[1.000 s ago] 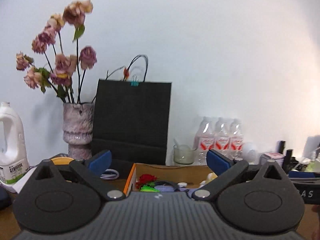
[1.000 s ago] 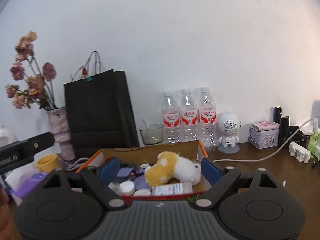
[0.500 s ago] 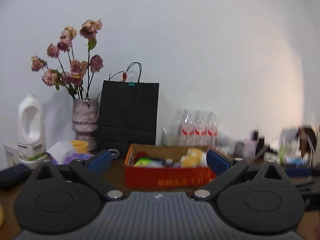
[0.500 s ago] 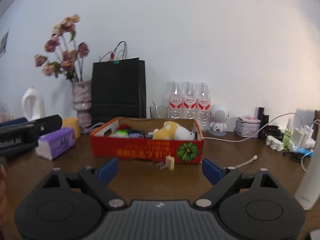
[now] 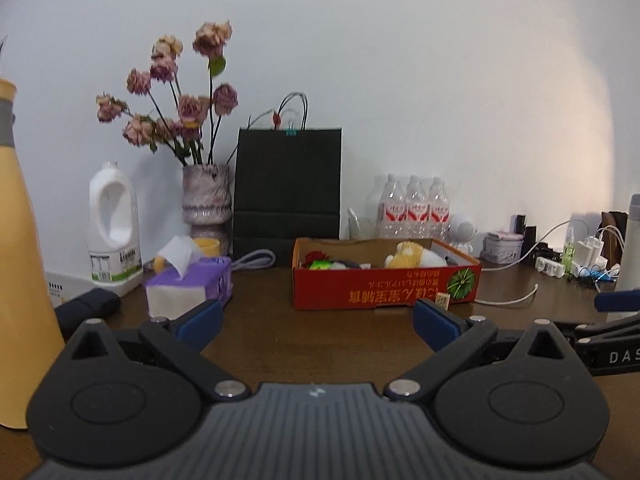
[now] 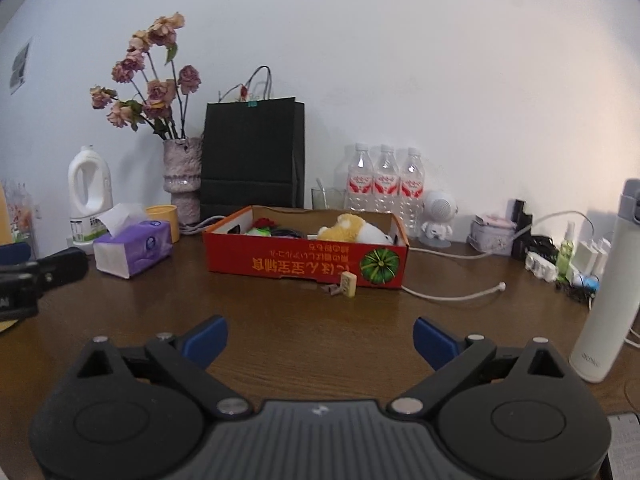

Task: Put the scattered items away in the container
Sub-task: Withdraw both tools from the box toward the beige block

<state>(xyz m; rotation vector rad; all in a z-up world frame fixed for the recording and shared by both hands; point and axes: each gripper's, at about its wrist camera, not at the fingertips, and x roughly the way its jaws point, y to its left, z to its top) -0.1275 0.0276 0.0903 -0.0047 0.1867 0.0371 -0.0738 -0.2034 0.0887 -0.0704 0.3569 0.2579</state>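
Change: both grippers have pulled back from the box since a second ago; it now sits well ahead of them, whole front wall in view.
Box: red cardboard box (image 6: pixel 306 258) on brown table (image 6: pixel 280 320), long axis left-right, printed front wall facing the cameras, print upside down.
Contents: yellow-and-white plush toy (image 6: pixel 352 230) at the right end; red flower (image 6: pixel 262 223) and something green at the left; dark items between, too small to tell.
Outside box: small tile (image 6: pixel 348 284) upright, just in front of the front wall near its right end.
Left gripper (image 5: pixel 316 322): fingers spread wide, holding nothing.
Right gripper (image 6: pixel 320 340): fingers spread wide, holding nothing.
Open room: bare tabletop between grippers and box.
Edges: tissue box (image 6: pixel 134 248) left; white cable (image 6: pixel 452 294) and white bottle (image 6: pixel 604 292) right; black bag (image 6: pixel 252 156), vase (image 6: pixel 182 178), water bottles (image 6: pixel 384 182) behind.
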